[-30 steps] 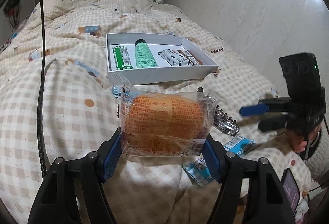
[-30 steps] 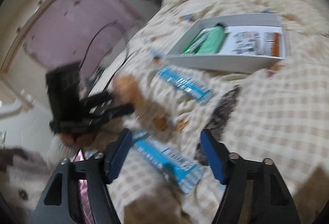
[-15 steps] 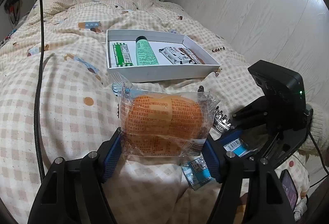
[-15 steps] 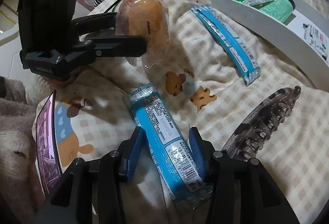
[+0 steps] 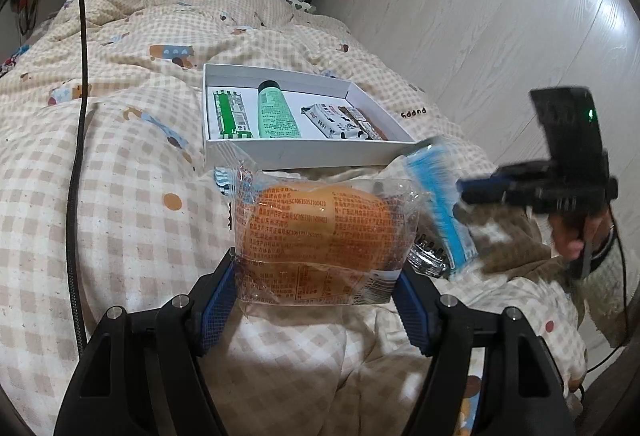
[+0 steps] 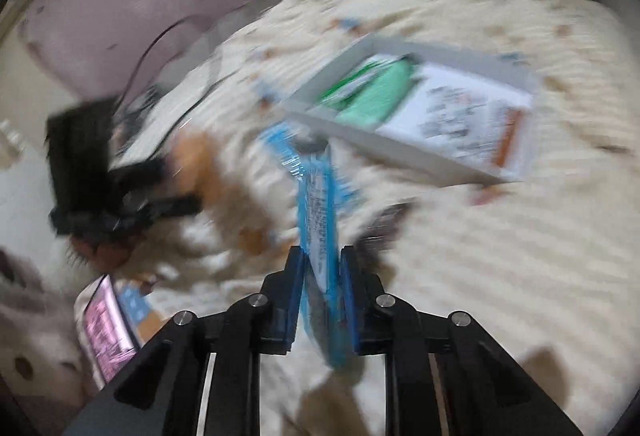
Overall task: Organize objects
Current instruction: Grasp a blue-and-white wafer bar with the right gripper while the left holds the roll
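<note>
My left gripper (image 5: 314, 296) is shut on a clear-wrapped orange bread bun (image 5: 320, 228) and holds it above the checked quilt, in front of the white box (image 5: 304, 154). The box holds a green packet (image 5: 232, 114), a green tube (image 5: 276, 112) and snack bars (image 5: 344, 122). My right gripper (image 6: 322, 268) is shut on a long blue packet (image 6: 318, 212), lifted off the bed; it also shows in the left wrist view (image 5: 438, 204), right of the bun. The right wrist view is blurred; the box (image 6: 400, 152) lies ahead in it.
A dark hair clip (image 5: 430, 256) lies behind the bun. A second blue packet (image 6: 280, 148) lies near the box. A phone (image 6: 106, 324) lies at lower left. A black cable (image 5: 78, 140) crosses the quilt. Wooden floor lies to the right of the bed.
My right gripper has closed on the blue packet and lifted it off the quilt, swinging toward the box. The left gripper still holds the bun, barely moved.
</note>
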`<state>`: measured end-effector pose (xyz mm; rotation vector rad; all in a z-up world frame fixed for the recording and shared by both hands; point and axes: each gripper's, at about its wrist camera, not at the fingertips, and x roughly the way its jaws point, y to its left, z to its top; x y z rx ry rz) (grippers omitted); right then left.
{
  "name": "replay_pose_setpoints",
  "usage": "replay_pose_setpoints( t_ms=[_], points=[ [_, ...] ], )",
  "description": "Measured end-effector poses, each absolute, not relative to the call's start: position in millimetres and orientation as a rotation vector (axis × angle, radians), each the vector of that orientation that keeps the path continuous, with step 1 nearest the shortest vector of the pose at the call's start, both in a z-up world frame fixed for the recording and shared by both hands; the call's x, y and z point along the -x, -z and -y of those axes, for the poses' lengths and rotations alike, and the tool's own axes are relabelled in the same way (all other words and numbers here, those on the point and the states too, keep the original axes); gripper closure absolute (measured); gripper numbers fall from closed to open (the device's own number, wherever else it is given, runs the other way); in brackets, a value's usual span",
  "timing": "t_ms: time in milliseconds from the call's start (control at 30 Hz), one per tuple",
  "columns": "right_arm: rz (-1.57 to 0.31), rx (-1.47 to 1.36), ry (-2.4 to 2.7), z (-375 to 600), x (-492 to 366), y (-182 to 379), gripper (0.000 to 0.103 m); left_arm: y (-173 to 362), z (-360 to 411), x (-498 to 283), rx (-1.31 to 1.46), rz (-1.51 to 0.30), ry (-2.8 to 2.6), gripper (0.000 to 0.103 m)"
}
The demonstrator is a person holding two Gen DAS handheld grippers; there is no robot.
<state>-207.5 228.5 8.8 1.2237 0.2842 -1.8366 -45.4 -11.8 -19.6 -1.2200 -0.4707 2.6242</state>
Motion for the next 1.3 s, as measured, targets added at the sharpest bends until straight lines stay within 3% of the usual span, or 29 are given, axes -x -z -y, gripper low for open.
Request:
replay_pose_setpoints(
  t_ms=[200,367,400,433,467,500,600,667,700,733,800,933,1067,1200,1300],
  points=[
    [-0.347,-1.26,2.087,-252.1,235.6,-30.8,0.082,21.2,6.5,48.1,1.237,0.456,-2.623,0.028],
    [-0.408,-1.318,2.075,-240.4,229.2,-11.2,0.081,21.1,4.9,48.3,1.237,0.457,-2.623,0.028],
    [-0.385,-1.332,2.044,-235.3,224.2,-7.2,0.07,21.0,5.3,48.0,1.238,0.455,-2.623,0.028],
    [-0.348,-1.346,2.002,-230.1,218.8,-2.0,0.039,21.0,5.5,48.0,1.239,0.454,-2.623,0.028],
    [-0.32,-1.351,1.953,-224.0,211.8,4.7,0.028,20.6,5.3,47.9,1.241,0.452,-2.623,0.028],
    [-0.315,-1.354,1.917,-219.2,206.4,9.3,0.027,20.3,5.3,47.9,1.241,0.451,-2.623,0.028],
    [-0.414,-1.379,1.907,-204.2,194.2,25.5,0.027,20.3,5.2,47.2,1.235,0.455,-2.622,0.028],
    [-0.456,-1.433,1.894,-198.8,193.8,39.0,0.035,20.2,4.8,46.9,1.238,0.454,-2.622,0.028],
    [-0.46,-1.457,1.883,-198.4,194.7,43.1,0.055,20.2,5.0,46.9,1.236,0.453,-2.623,0.028],
    [-0.457,-1.483,1.875,-199.4,196.7,46.4,0.066,20.2,5.1,47.1,1.236,0.453,-2.623,0.028],
    [-0.416,-1.475,1.864,-206.1,199.1,37.8,0.073,20.7,4.9,47.1,1.235,0.452,-2.623,0.028],
    [-0.353,-1.352,1.938,-231.4,201.4,-20.3,0.073,20.7,4.9,46.9,1.238,0.449,-2.622,0.028],
    [-0.482,-1.282,2.091,-255.9,191.3,-56.8,0.072,21.4,4.6,46.5,1.241,0.44,-2.621,0.028],
    [-0.673,-1.295,2.193,-274.5,181.3,-52.8,0.072,21.1,4.3,46.1,1.242,0.44,-2.621,0.028],
    [-0.692,-1.356,2.181,-284.5,178.1,-35.9,0.072,21.2,4.5,46.3,1.242,0.44,-2.621,0.028]
  ],
)
